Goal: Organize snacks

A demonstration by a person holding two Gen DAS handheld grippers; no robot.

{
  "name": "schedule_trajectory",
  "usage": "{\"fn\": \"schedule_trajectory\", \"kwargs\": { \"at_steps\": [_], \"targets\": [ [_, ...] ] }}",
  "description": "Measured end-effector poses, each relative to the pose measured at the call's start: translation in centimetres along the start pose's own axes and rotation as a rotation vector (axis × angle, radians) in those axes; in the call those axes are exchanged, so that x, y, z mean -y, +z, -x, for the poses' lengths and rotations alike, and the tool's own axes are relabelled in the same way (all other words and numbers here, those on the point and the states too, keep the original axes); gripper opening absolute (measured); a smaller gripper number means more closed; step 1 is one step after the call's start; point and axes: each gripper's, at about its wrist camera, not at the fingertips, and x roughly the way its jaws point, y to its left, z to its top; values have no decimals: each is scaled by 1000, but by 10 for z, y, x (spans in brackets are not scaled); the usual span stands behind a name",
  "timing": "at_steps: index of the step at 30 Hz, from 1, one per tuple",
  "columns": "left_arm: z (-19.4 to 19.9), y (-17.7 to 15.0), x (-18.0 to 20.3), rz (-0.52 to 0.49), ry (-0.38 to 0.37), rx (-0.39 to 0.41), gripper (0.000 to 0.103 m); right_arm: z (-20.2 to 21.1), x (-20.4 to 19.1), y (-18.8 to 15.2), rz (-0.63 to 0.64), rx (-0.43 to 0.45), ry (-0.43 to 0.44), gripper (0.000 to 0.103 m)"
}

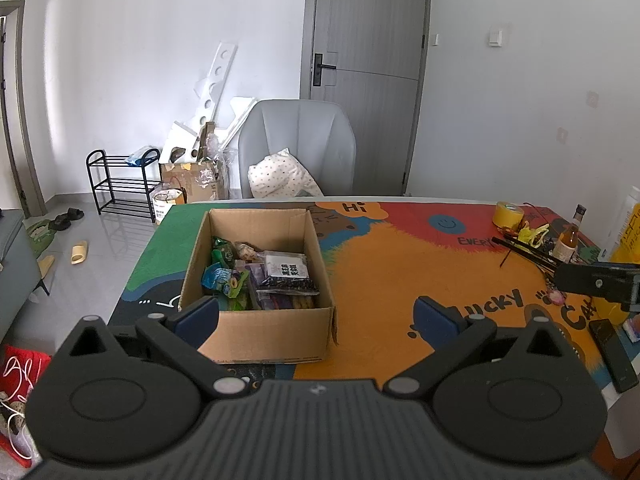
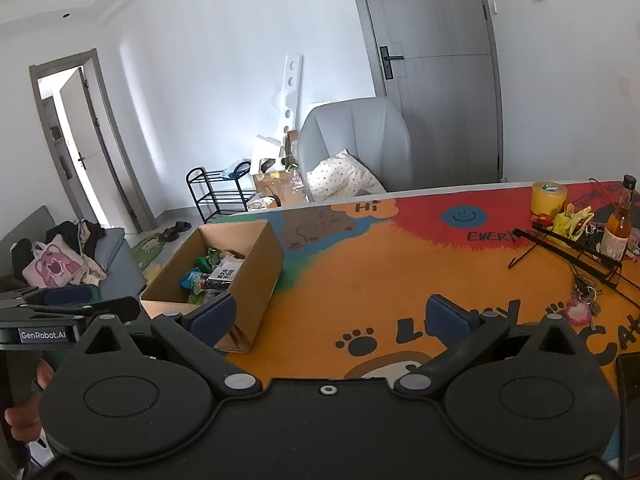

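Snacks (image 1: 256,276) sit in cardboard box (image 1: 260,328) on counter (image 1: 400,272). Left claw (image 1: 316,316), right claw (image 2: 332,318) spread, empty. Likely next: reach into box.

You've got a yellow tape roll (image 2: 549,197) at the counter's (image 2: 400,264) far right, a glass bottle (image 2: 618,224) just beside it, and a black wire stand (image 2: 568,250) in front. Grey chair (image 1: 298,144) with a dotted pillow (image 1: 280,178) behind; black shoe rack (image 1: 120,182) on the floor to the left.
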Motion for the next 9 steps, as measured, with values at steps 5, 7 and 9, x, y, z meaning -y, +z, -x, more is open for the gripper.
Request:
{"fn": "schedule_trajectory", "kwargs": {
  "at_steps": [5,7,9],
  "targets": [
    [0,-1,2,-10,-6,0,103,0,0,0,-1,-1,-1,103],
    [0,-2,3,-9,-7,0,103,0,0,-1,0,-2,0,103],
    [1,-2,3,-9,-8,0,103,0,0,-1,-1,-2,0,103]
  ]
}}
